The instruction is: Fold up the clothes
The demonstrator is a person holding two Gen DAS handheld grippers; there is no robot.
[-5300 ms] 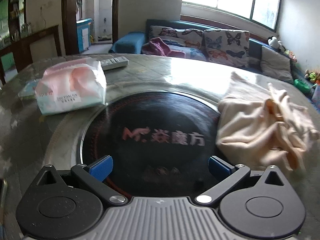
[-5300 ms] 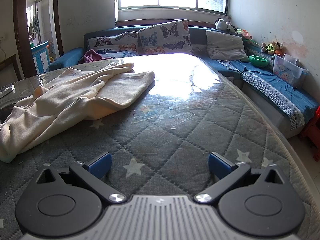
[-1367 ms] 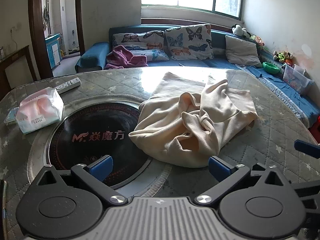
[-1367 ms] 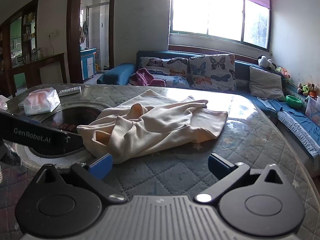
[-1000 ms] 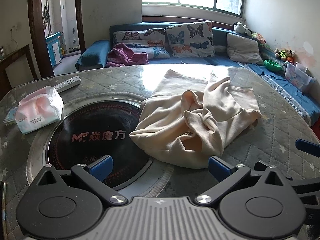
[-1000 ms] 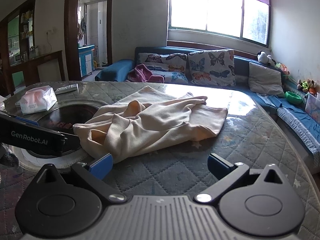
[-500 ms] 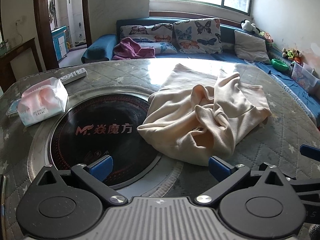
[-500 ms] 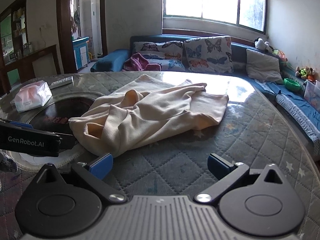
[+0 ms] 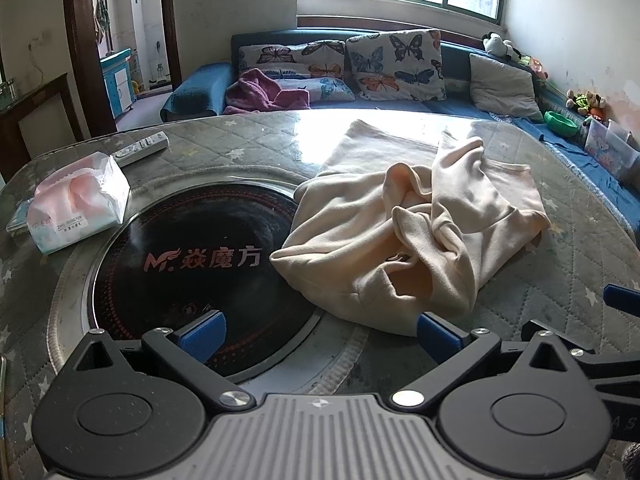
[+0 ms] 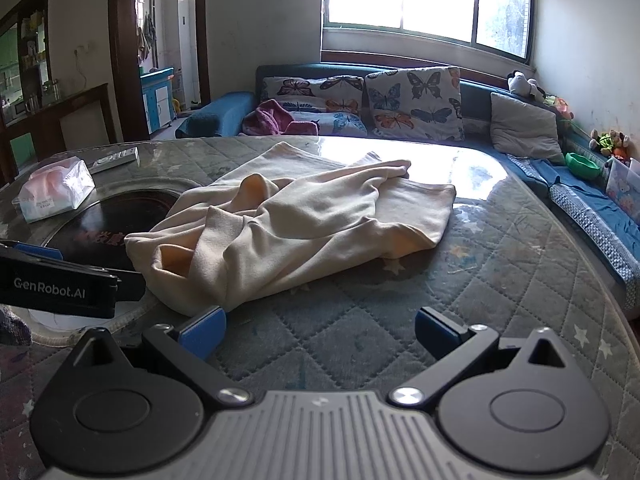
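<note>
A cream garment point(image 9: 408, 224) lies crumpled in a heap on the quilted table, partly over the black round cooktop point(image 9: 192, 264). It also shows in the right wrist view point(image 10: 296, 232). My left gripper point(image 9: 320, 334) is open and empty, its right fingertip just at the garment's near edge. My right gripper point(image 10: 318, 332) is open and empty, its left fingertip close to the garment's near corner. The left gripper's body shows at the left of the right wrist view point(image 10: 56, 288).
A tissue pack point(image 9: 76, 208) and a remote control point(image 9: 140, 148) lie at the table's far left. A blue sofa point(image 9: 360, 76) with butterfly cushions stands behind the table. The table's curved edge point(image 10: 600, 264) runs along the right.
Both grippers have moved forward toward the garment, which now looks larger and closer. The garment has not moved. Both stay open.
</note>
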